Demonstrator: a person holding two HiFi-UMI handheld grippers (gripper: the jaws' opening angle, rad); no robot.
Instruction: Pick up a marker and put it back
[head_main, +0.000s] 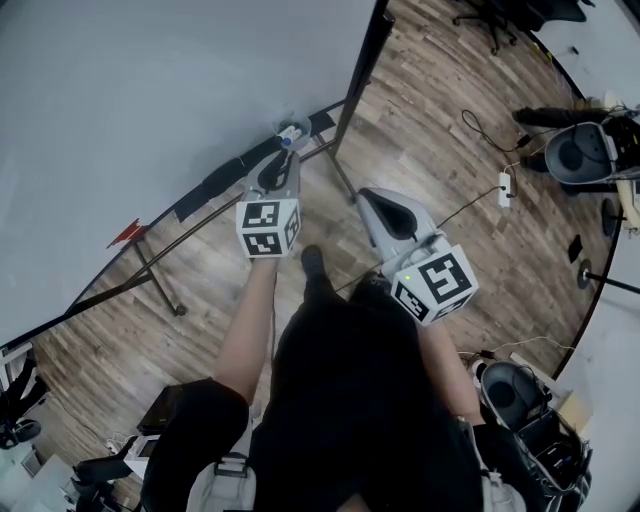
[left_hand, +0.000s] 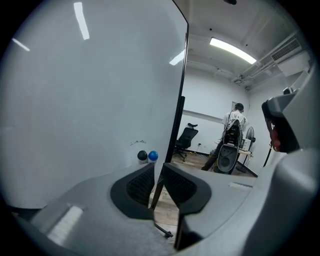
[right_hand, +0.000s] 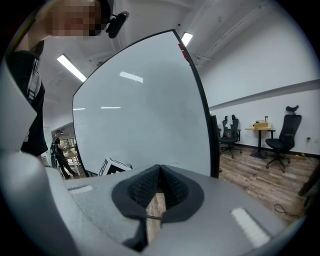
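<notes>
Clearly nothing is gripped yet. Our left gripper points at the whiteboard with its jaws only a narrow slit apart, and just the board's dark frame post and floor show through the gap. Our right gripper has its jaws pressed together at the tips and holds nothing. It hangs off to the side, well apart from the work.

The markers sit end-on ahead of the left jaws, low against the board: a black marker touching or just beside a blue marker. In the head view they lie on the board's ledge, just past the left gripper's nose.

We see three main risks:

- **Narrow jaws.** We judge that a slit this slim will not admit a marker. If we push in like this, the jaw tips would shove the marker along the ledge or off its end to the floor.
- **Close neighbours.** The two markers are so close that a widened jaw could catch both, or pinch one and flick the other away.
- **Round barrel.** A grip near the cap end could let the barrel swivel or slip out when we lift.

Leaning hard on the ledge might also rock the board on its stand.
</notes>
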